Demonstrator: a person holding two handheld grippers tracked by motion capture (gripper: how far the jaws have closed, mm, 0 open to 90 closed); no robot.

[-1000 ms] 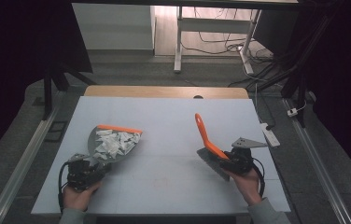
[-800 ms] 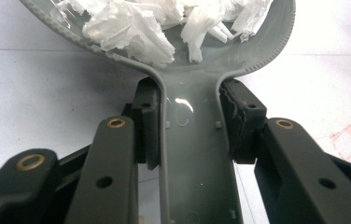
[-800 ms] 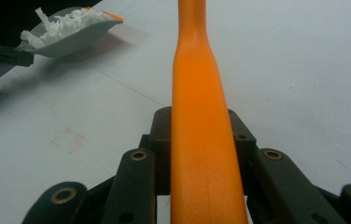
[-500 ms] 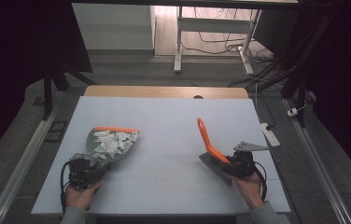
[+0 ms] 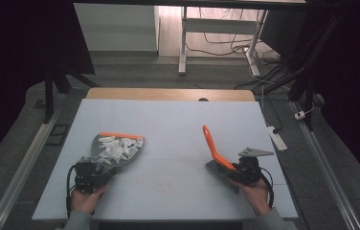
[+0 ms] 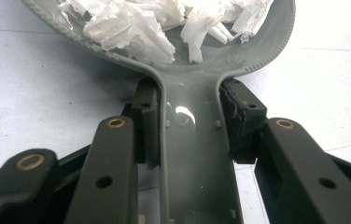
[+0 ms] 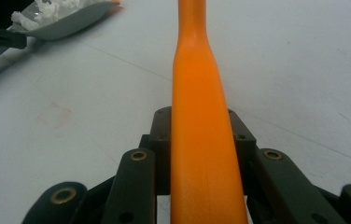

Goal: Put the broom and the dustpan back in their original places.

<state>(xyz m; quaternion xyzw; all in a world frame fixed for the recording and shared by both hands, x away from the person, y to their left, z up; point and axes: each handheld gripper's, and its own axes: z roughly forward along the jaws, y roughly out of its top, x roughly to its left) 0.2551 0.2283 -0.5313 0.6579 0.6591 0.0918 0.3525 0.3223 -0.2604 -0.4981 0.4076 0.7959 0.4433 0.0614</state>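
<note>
On the pale blue-grey desk (image 5: 168, 124), the left hand-held gripper (image 5: 90, 173) sits near the front left corner, its two black jaws clamped on the flat handle of a grey plastic dustpan with an orange front lip (image 5: 116, 149); in the left gripper view the ribbed pads press against both sides of the dustpan (image 6: 197, 154) handle where it narrows below the pan. The pan is heaped with torn white paper scraps (image 5: 116, 147), which also show in the left gripper view (image 6: 164, 25), and it reaches forward and to the right from the gripper, its orange lip facing the far side of the desk. The person's left hand (image 5: 86, 199) holds that gripper just inside the front edge. Toward the front right, the right hand-held gripper (image 5: 241, 171) is closed on the orange plastic handle of a hand brush with dark grey bristles (image 5: 215, 152); in the right gripper view the jaws squeeze the brush (image 7: 201, 140) handle from both sides, and the handle runs straight up the middle of that view. The brush's bristles lie on the desk just left of the gripper, while its handle tip slants up and away toward the desk's centre. The right hand (image 5: 256, 196) rests near the front edge, well in from the right edge. Dustpan and brush are well apart, with a broad bare stretch of desk between them, and the whole far half up to the wooden back edge (image 5: 168, 94) is open.
</note>
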